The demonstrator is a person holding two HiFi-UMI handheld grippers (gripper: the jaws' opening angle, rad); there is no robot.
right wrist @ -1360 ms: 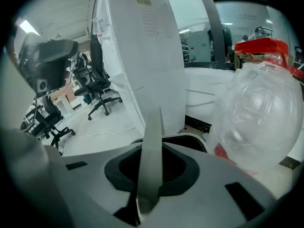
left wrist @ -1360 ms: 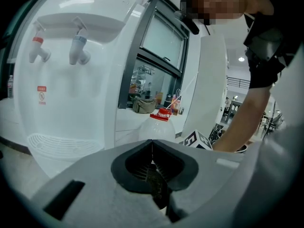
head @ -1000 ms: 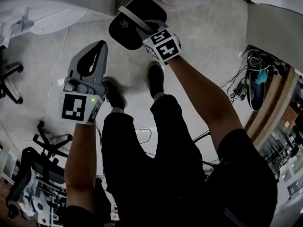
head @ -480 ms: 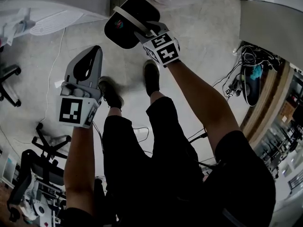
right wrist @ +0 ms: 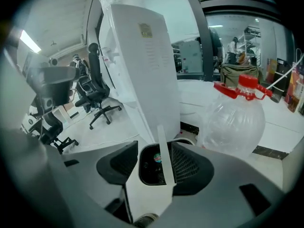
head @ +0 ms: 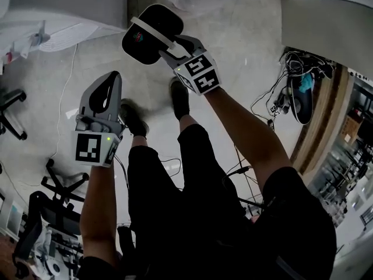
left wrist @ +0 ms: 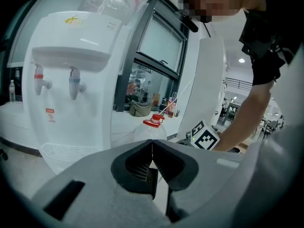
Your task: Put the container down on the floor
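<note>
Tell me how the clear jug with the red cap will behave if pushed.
The clear jug looks empty, with see-through, crinkled walls, so it is probably light for its size and might slide or tip at a nudge. Those thin walls would likely dent if squeezed. Its red cap looks like the stiffer part to hold.

The container (head: 162, 21) is showing black with a white strap (head: 150, 30). The bottle (right wrist: 235, 125) is looking clear under a red cap (right wrist: 247, 87), and the dispenser (left wrist: 71, 80) is gleaming white.
</note>
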